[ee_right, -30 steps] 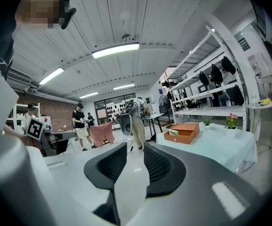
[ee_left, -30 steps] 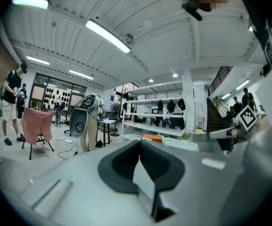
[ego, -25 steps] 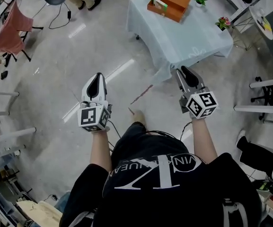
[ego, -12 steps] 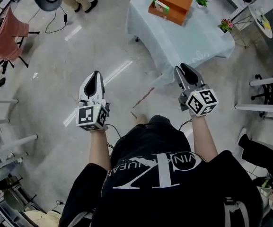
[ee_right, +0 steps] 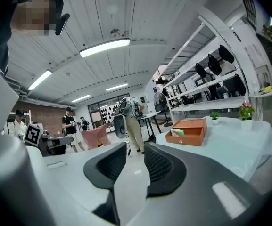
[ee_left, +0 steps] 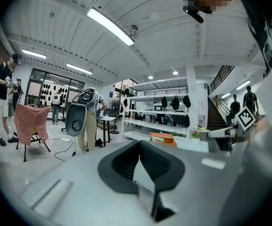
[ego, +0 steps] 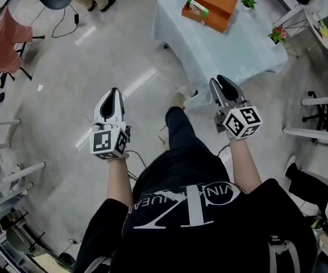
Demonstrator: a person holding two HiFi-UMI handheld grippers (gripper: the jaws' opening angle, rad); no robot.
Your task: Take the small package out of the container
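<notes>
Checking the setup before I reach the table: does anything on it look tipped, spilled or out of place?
Nothing stands out: the orange container sits flat on the table, small package inside; green plant and flowering plant upright.

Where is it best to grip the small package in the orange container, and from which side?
Probably take the small package by its upper edge, from above: it sits inside the orange container, whose walls cover its lower sides.

The person wears a black short-sleeved T-shirt [ego: 209, 220] with white lettering and dark trousers [ego: 181, 144]. The white-grey left gripper [ego: 113, 92] and right gripper [ego: 223, 84] each carry a black-and-white marker cube [ego: 108, 142].
</notes>
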